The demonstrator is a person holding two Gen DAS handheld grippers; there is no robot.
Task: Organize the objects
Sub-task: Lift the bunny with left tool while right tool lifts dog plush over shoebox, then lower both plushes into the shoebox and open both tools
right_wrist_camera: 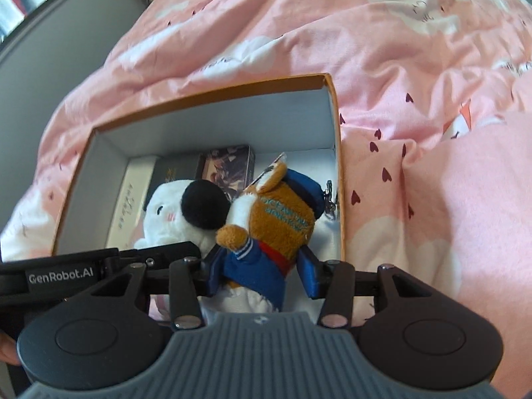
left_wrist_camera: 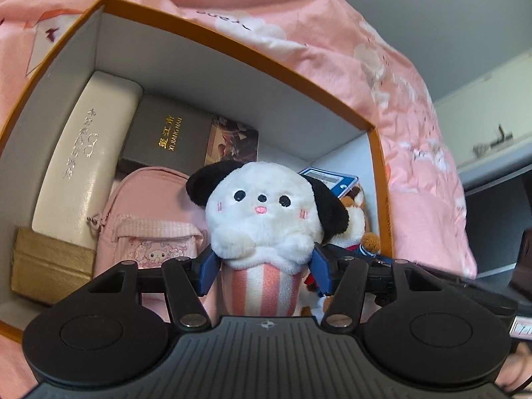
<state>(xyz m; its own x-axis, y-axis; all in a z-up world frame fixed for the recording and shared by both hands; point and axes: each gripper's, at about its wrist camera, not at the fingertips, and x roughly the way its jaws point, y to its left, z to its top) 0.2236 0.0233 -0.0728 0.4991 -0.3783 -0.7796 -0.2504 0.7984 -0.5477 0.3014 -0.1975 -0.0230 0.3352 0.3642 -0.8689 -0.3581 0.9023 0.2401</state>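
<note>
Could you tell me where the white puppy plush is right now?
The white puppy plush is held in the left gripper inside the orange box, just left of the brown plush.

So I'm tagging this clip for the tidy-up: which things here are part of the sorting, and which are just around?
In the job:
- white puppy plush held by the left gripper
- brown sailor plush held by the right gripper
- orange box

Just around:
- pink duvet
- white case, dark book, pink pouch, already inside the box
</note>
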